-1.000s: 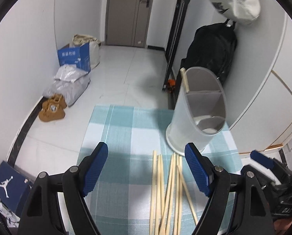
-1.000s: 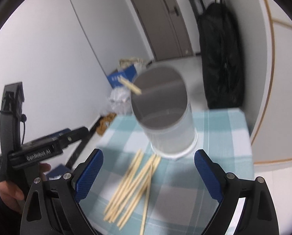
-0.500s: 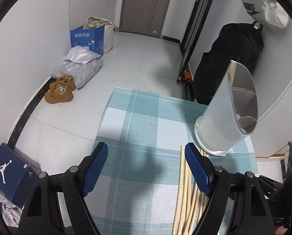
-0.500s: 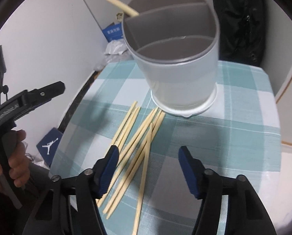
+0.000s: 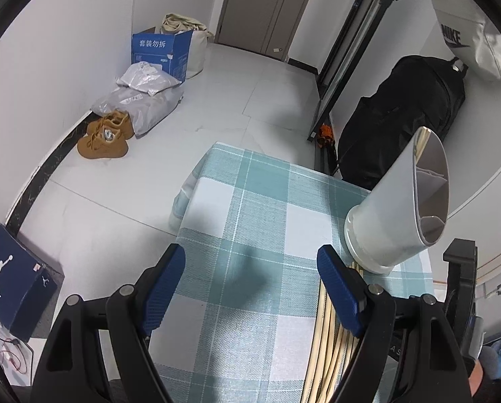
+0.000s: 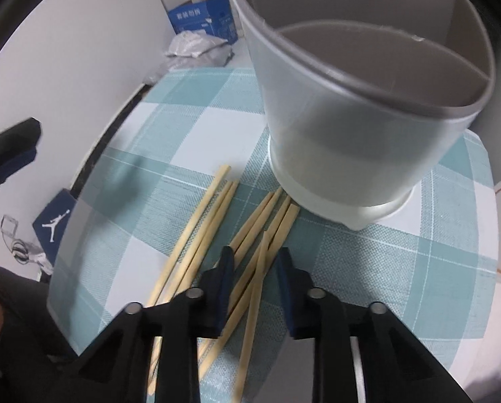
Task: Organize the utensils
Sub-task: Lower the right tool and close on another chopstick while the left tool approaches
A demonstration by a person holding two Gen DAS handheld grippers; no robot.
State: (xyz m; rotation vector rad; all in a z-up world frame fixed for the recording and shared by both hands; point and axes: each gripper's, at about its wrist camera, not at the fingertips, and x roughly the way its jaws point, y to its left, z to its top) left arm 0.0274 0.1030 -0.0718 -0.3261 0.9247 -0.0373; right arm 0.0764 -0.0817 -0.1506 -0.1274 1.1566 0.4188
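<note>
Chopsticks [image 6: 250, 245] lie loose on the checked cloth [image 6: 401, 268], just beside the grey holder [image 6: 351, 100]. Your right gripper [image 6: 255, 280] has dropped over them, jaws just closing around a few sticks, pads not yet pressing. Left gripper [image 5: 250, 290] stays spread, empty. Pickup appears imminent.

The left wrist camera looks steeply down from well above the table [image 5: 250, 208], facing the floor [image 5: 156, 174] and door [image 5: 270, 6] beyond its far edge. The right wrist camera sits much nearer the table [image 6: 401, 268], tilted down. Both views share the checked cloth, the chopsticks [image 5: 331, 346] [image 6: 200, 221] and the holder [image 5: 401, 208] [image 6: 351, 141].
</note>
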